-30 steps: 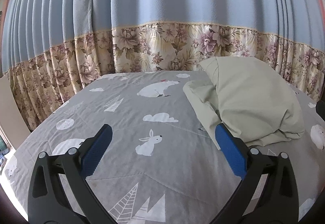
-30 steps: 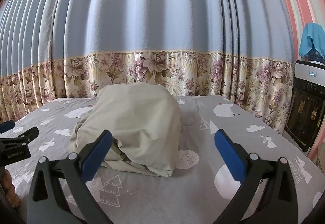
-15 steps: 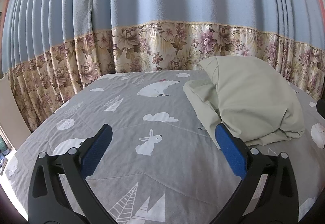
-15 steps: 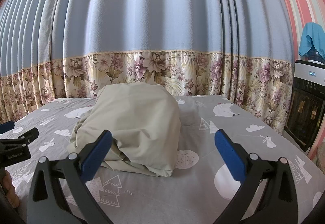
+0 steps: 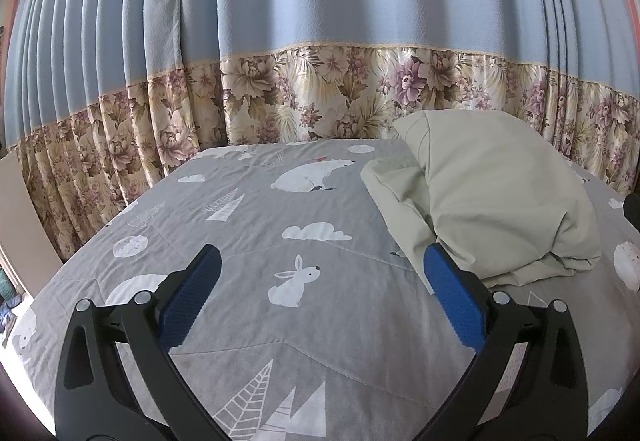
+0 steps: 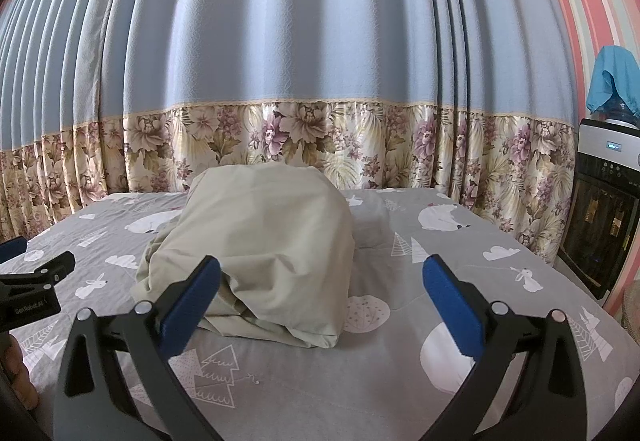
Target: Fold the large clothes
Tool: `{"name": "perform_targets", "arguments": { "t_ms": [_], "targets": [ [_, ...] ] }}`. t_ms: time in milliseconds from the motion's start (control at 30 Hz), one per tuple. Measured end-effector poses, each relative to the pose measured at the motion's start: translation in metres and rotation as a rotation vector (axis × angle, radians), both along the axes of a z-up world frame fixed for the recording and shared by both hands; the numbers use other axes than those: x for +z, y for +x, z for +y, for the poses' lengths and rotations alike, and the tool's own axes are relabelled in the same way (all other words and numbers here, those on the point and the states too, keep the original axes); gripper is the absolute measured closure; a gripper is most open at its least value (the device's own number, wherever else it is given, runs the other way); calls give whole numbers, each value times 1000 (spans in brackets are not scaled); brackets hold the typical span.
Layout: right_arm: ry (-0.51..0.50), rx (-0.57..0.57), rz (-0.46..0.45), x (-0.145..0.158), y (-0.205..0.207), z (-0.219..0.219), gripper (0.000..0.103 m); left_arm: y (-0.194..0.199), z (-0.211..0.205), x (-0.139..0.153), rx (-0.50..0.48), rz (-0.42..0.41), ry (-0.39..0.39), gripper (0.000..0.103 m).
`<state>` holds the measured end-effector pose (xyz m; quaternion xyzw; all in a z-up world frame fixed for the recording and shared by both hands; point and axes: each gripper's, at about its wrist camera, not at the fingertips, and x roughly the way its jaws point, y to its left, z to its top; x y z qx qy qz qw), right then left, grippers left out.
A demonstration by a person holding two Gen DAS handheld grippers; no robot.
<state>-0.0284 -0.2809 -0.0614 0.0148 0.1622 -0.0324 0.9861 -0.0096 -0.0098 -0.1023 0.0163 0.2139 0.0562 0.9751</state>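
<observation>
A: What is the biggest thing in front of you?

B: The bed (image 5: pixel 248 305) with its grey animal-print cover, and the blue curtain (image 6: pixel 304 41) with a floral hem behind it.

A: Where is your garment?

B: The pale green garment (image 6: pixel 272 241) lies bunched in a loose heap on the bed, toward the curtain.

A: And your tools?

B: Your left hand-held gripper (image 5: pixel 322 271) is spread wide over bare cover, holding nothing; the heap sits just beyond its right finger. Your right hand-held gripper (image 6: pixel 320 273) is spread equally wide and empty, the heap showing past its left finger.
</observation>
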Motion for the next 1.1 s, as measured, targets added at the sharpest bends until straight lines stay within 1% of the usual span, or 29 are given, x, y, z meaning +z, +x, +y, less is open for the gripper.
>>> {"name": "perform_targets", "arguments": {
  "t_ms": [300,700,833,967,1100],
  "targets": [
    [-3,-2,-1,0,-1,-4,2,1,1,0,1,2,1,3],
    [-4,-1,0,-1,0,-4,2,-1,10,2,-5,-22,13,3],
    [-4,-1,-1,0,0,-4,2,-1,11,1,-11,-14,8,3],
    [-4,-1,-1,0,0,-5,2,4,11,-1,-30,15,0,3],
    [-4,0,0,0,1,-6,2,4,12,-2,-24,15,4,3]
  ]
}}
